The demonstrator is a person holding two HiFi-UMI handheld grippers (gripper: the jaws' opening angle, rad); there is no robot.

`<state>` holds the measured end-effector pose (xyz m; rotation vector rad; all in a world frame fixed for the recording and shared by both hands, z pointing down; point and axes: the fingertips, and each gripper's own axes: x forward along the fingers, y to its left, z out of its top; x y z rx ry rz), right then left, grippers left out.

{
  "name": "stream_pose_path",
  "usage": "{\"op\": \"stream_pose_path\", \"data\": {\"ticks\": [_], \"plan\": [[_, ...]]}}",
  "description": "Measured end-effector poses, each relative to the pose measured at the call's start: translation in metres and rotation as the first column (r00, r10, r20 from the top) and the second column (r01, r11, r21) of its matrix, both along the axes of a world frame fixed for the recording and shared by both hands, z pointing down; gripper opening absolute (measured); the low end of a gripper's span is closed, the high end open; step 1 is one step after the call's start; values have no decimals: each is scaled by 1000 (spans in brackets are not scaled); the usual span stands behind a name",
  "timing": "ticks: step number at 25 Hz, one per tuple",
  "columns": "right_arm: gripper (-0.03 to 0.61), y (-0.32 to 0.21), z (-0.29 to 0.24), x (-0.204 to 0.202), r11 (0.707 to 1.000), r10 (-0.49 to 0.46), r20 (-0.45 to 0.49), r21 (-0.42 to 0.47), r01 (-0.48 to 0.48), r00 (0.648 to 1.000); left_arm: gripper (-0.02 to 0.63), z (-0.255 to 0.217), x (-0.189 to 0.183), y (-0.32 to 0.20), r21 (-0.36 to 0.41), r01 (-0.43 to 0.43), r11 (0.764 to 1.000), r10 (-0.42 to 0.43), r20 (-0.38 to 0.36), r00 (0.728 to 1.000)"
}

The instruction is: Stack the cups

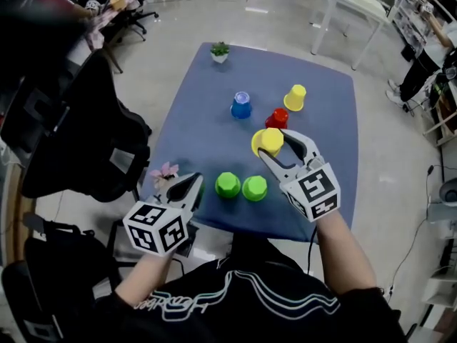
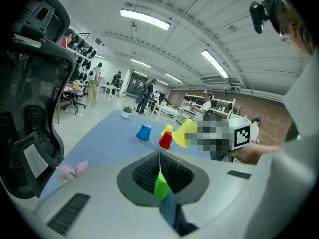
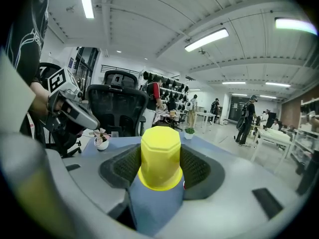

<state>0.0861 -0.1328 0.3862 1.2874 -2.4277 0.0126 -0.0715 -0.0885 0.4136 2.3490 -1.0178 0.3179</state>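
My right gripper (image 1: 278, 138) is shut on an upside-down yellow cup (image 1: 268, 142), held just above the blue table (image 1: 200, 138). In the right gripper view the yellow cup (image 3: 160, 156) sits between the pads. Just beyond it stands a red cup (image 1: 277, 118). A blue cup (image 1: 241, 106) and a second yellow cup (image 1: 295, 97) stand farther back. Two green cups (image 1: 228, 185) (image 1: 254, 188) stand side by side near the front edge. My left gripper (image 1: 191, 189) is shut and holds nothing, left of the green cups. A green cup (image 2: 160, 185) shows past its jaws.
A small pink flower pot (image 1: 164, 171) stands at the table's front left edge. A potted plant (image 1: 220, 51) sits at the far edge. Black office chairs (image 1: 78, 134) crowd the left side, and a white table (image 1: 350, 6) stands beyond at the right.
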Motion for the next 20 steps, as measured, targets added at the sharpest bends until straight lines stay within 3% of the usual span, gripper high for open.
{"op": "stream_pose_path", "data": {"ticks": [20], "plan": [[258, 80, 55, 55, 980, 160, 12, -122, -157, 987, 26, 11, 17, 26, -22, -67, 998, 66, -11, 998]]}}
